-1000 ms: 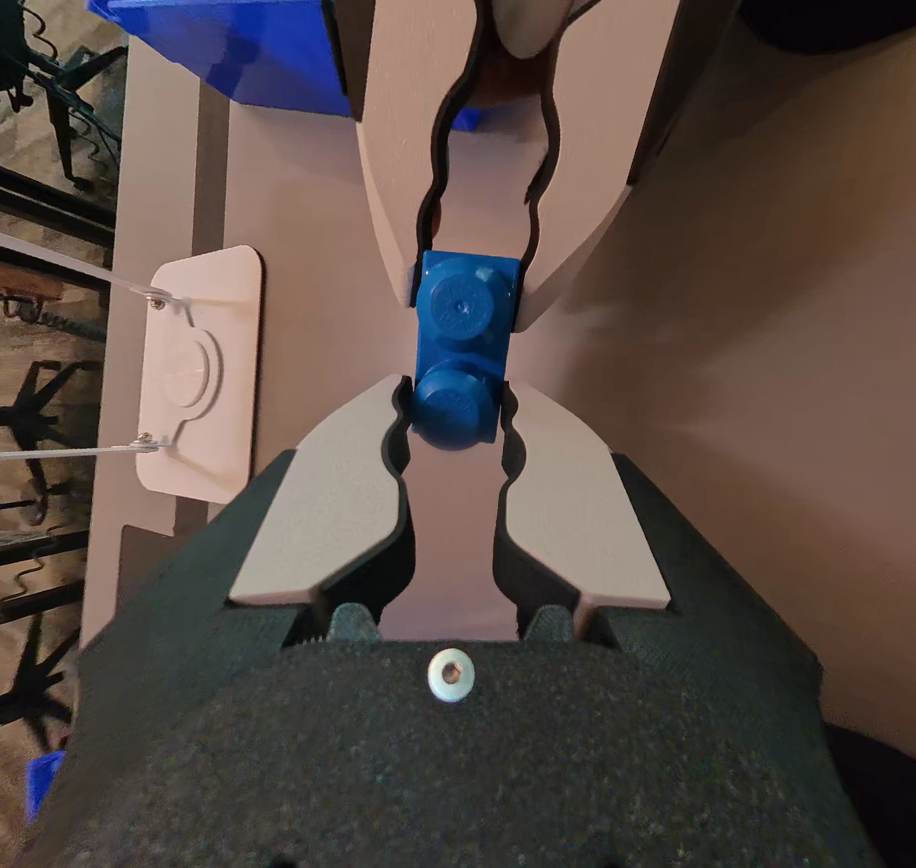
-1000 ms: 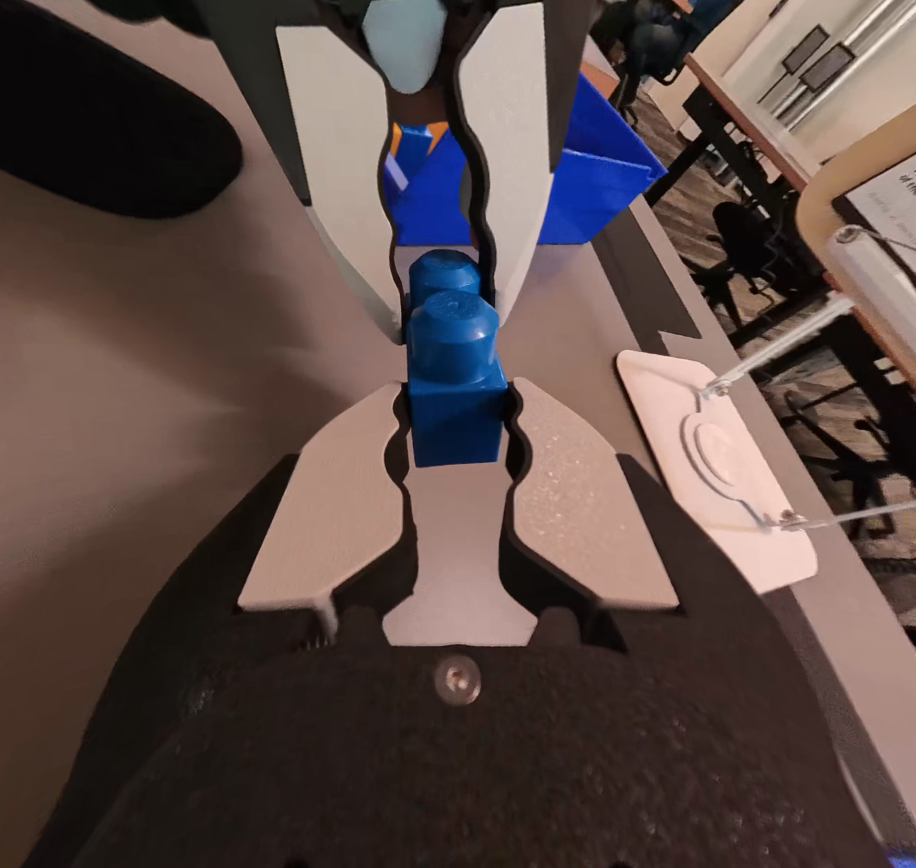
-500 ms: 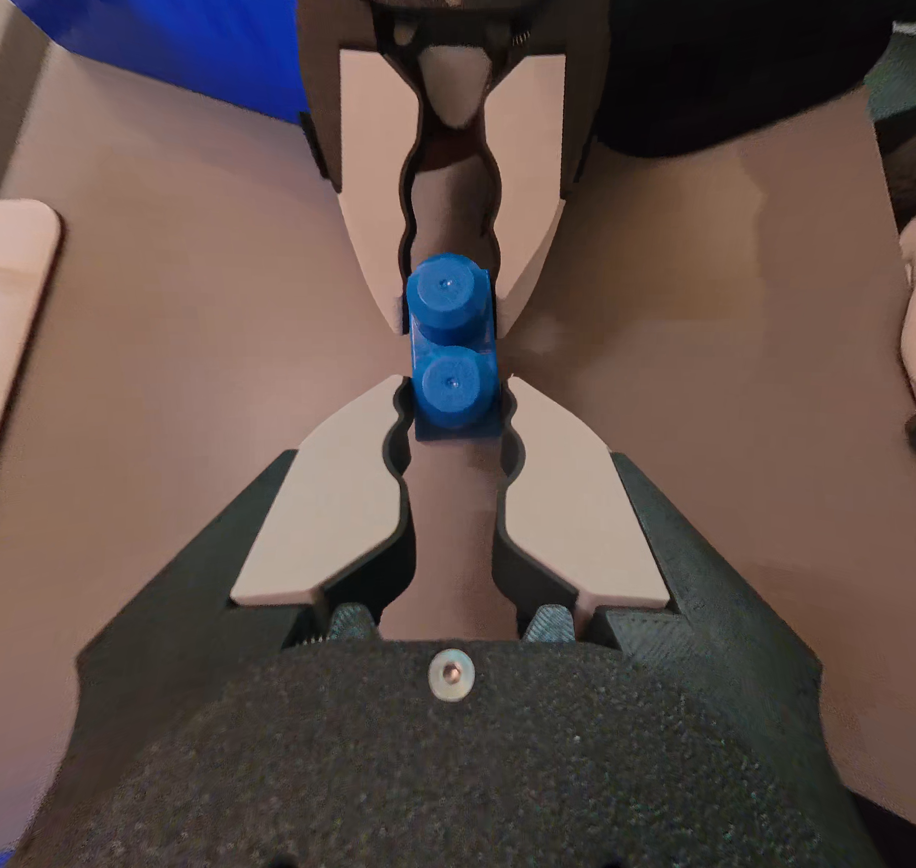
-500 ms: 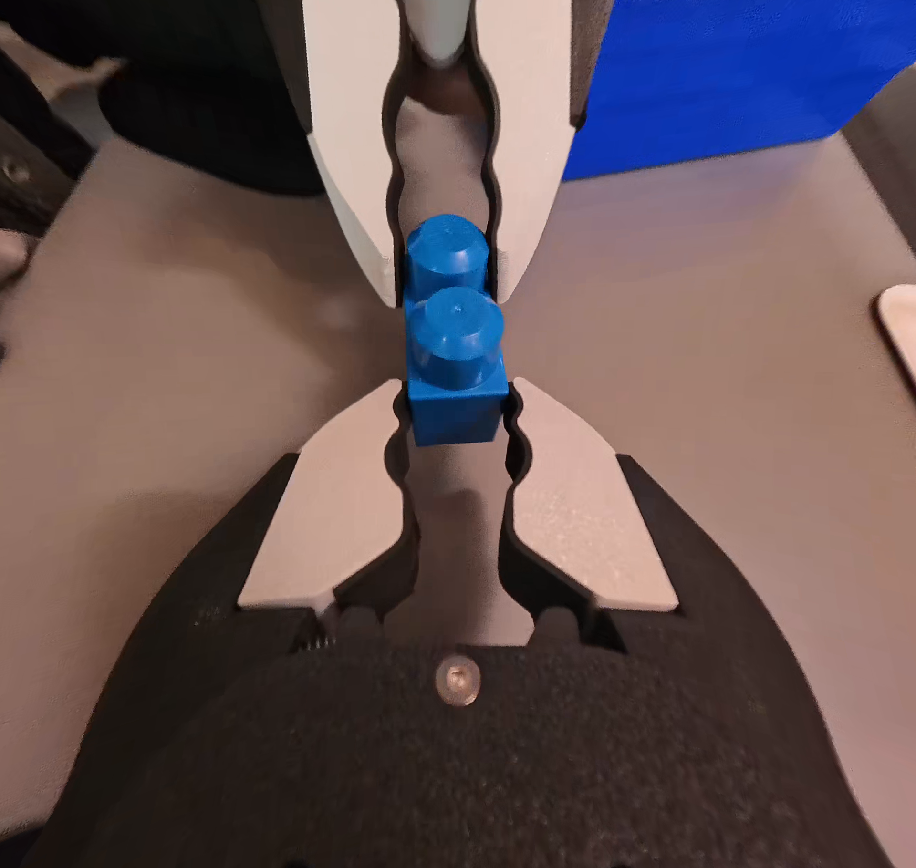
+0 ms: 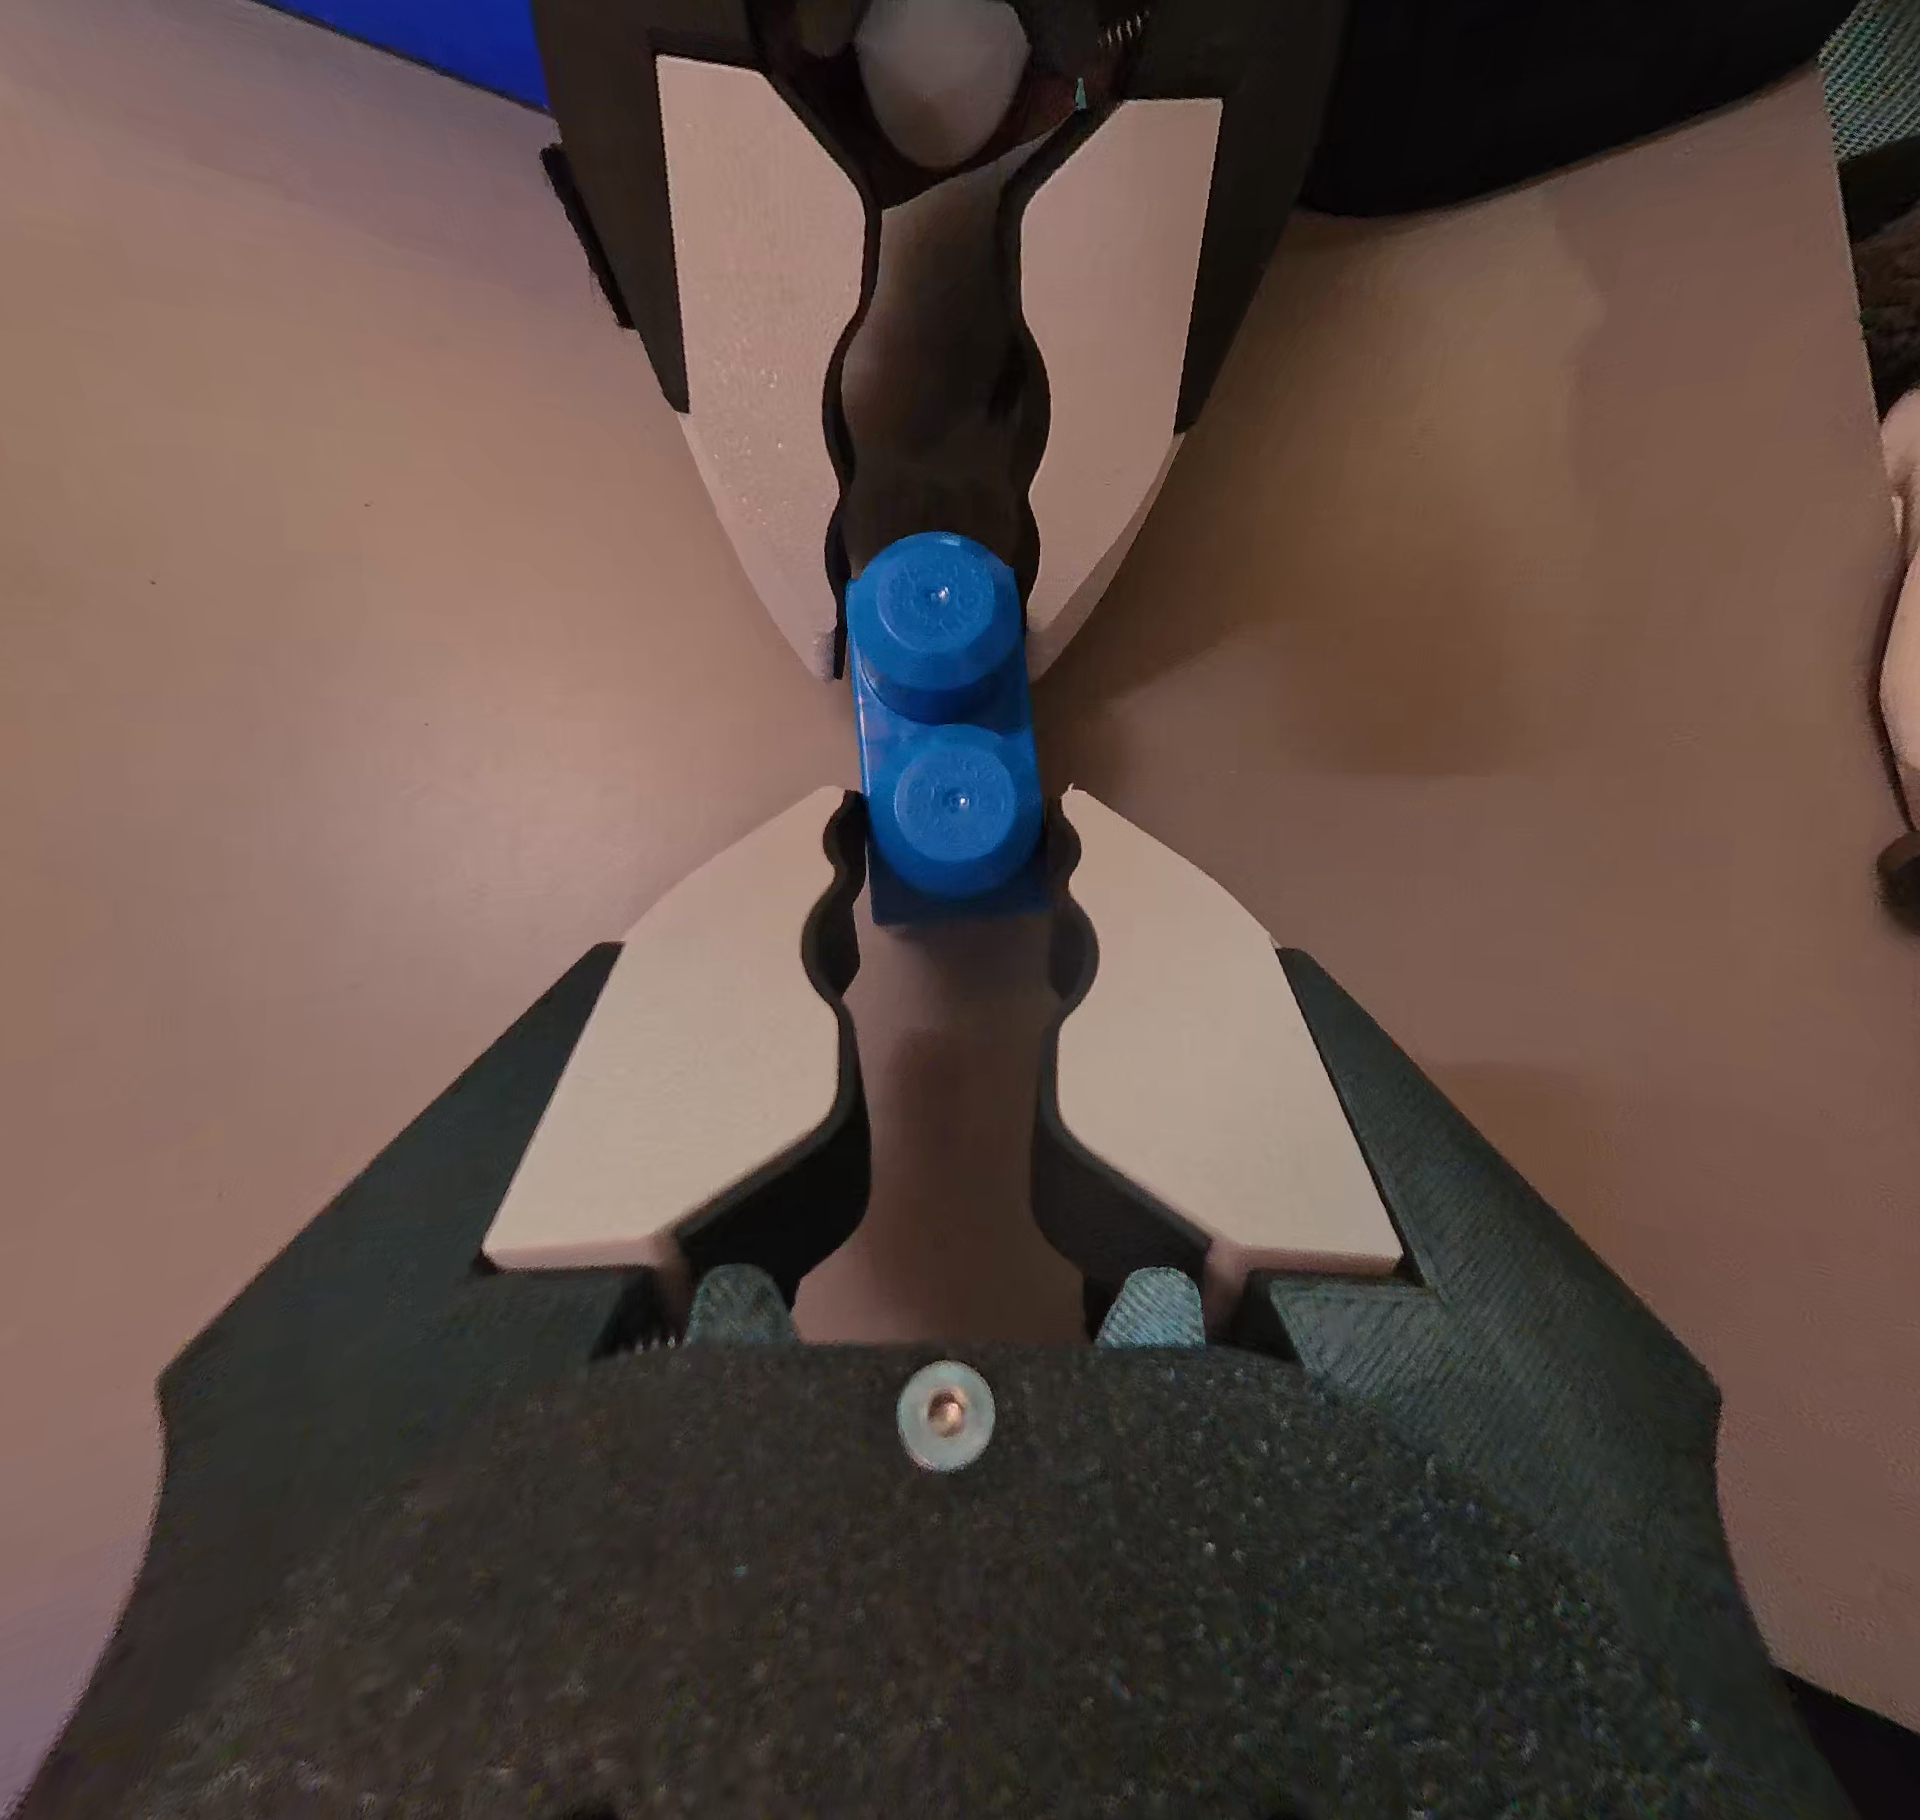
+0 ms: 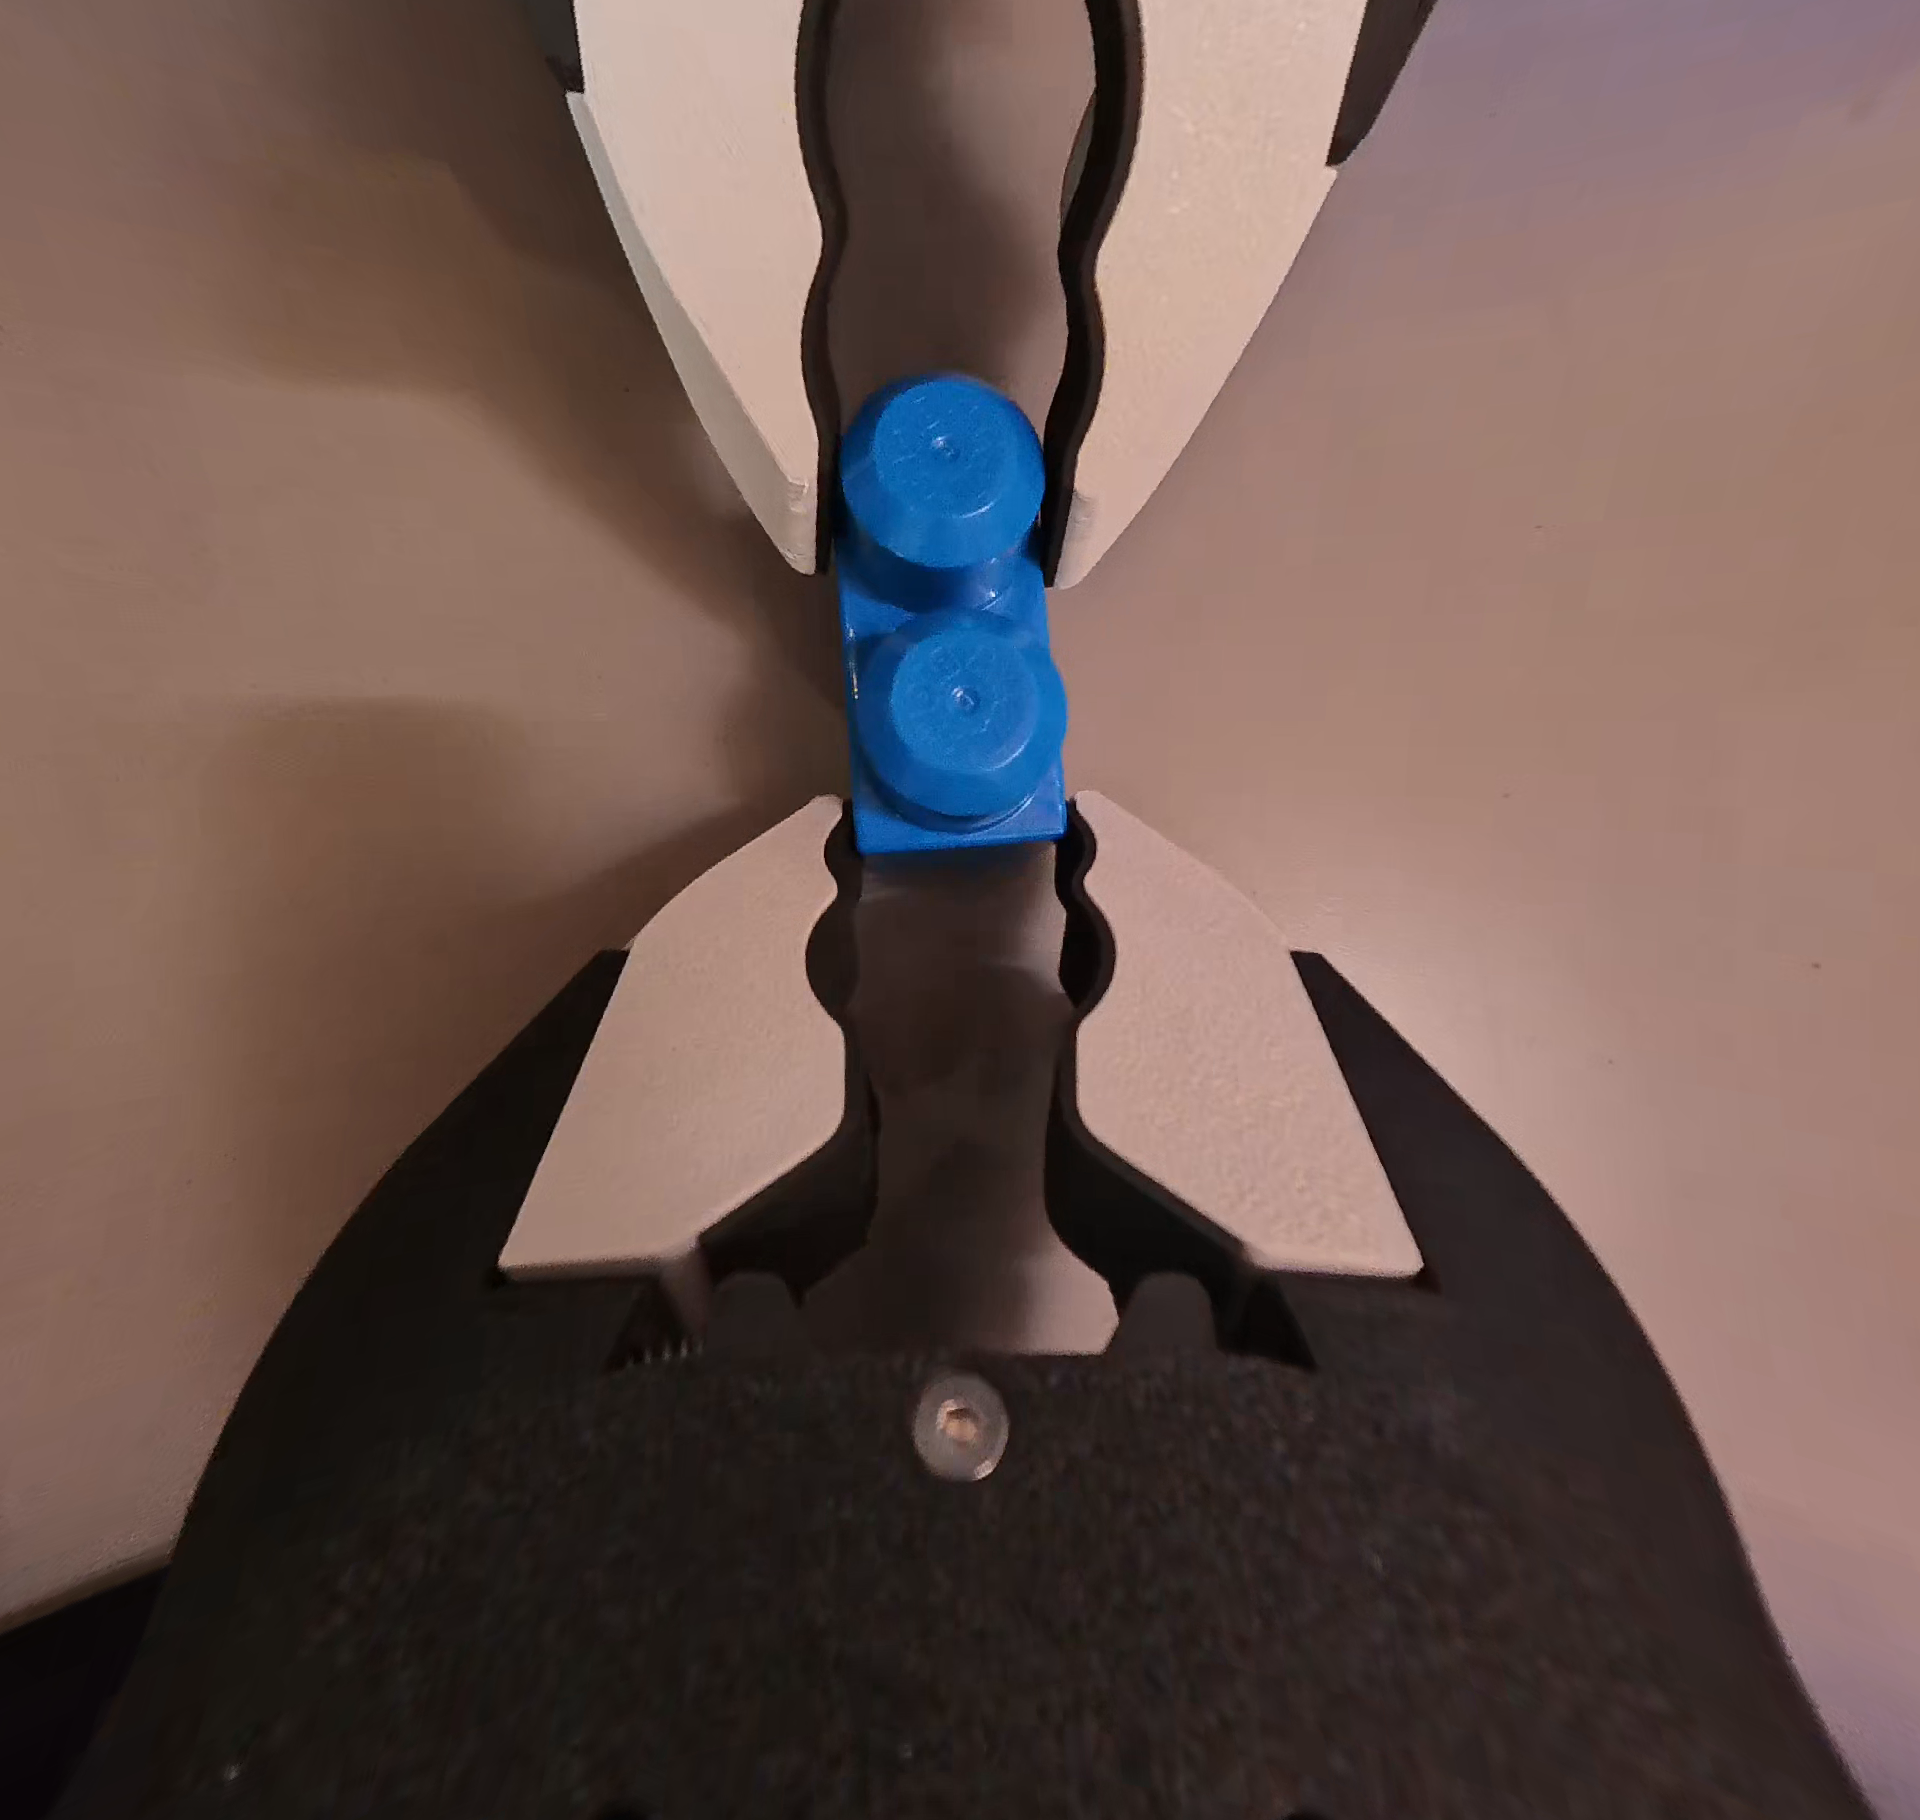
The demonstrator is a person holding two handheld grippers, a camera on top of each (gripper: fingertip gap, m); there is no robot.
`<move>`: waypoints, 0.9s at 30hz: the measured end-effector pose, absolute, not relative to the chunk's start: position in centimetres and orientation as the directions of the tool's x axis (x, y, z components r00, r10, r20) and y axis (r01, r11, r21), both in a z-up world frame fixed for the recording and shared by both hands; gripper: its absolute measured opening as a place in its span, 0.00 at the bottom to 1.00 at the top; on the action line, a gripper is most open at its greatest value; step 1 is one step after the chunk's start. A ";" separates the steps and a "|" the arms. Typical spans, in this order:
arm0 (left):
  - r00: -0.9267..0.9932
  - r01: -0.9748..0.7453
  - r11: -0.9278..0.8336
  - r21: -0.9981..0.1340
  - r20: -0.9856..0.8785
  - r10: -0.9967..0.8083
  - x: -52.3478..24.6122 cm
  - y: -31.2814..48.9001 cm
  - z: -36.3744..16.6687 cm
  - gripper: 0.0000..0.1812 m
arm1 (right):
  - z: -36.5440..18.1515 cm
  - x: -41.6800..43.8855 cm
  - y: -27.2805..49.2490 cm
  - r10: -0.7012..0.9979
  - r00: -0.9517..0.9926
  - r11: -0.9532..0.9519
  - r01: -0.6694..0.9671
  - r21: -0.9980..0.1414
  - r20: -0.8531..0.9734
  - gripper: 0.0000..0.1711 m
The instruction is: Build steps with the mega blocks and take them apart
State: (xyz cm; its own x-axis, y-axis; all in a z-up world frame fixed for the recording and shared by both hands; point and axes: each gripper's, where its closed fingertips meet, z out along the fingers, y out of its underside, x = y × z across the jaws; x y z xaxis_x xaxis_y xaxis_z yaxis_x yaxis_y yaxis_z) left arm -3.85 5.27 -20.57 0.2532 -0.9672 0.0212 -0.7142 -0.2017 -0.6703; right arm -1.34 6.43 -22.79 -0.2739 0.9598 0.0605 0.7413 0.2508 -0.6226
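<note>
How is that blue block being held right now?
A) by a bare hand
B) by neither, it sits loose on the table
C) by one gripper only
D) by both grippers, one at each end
D: the left gripper pinches the near end of the blue block while the right gripper clamps its far end.

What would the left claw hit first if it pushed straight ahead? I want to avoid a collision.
The left claw already grips the blue block, so the block moves with it. Directly beyond, the right claw faces it, gripping the block's far end; that would likely be met first.
</note>
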 end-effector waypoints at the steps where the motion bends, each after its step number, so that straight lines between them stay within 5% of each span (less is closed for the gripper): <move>1: 0.252 -0.714 -0.200 -0.671 0.020 -0.967 -3.8 5.3 -20.6 0.18 | -22.8 -1.3 6.4 0.960 -0.273 0.249 0.742 -0.622 0.058 0.21; 9: 0.263 -0.686 -0.183 -0.704 -0.005 -0.965 -4.4 5.5 -19.0 0.26 | -22.2 -1.1 6.5 0.961 -0.272 0.240 0.732 -0.637 0.049 0.26; 19: 0.531 -0.531 -0.179 -0.828 -0.160 -0.832 -12.8 8.8 -8.6 0.25 | -19.1 -1.4 7.8 0.978 -0.204 0.172 0.638 -0.751 0.051 0.34; 27: 0.637 -0.662 -0.377 -0.648 -0.221 -0.739 -24.4 10.0 -8.7 0.24 | -17.7 -0.7 9.0 0.987 -0.140 0.150 0.593 -0.791 0.082 0.32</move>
State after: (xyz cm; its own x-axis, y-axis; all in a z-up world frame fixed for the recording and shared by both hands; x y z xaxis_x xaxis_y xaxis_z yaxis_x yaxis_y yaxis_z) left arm -24.44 9.98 -8.72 0.6369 -0.7388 -0.2206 -0.6619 -0.3772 -0.6477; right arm -0.73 9.03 -17.67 -0.1403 0.9867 0.0822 0.5933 0.1502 -0.7908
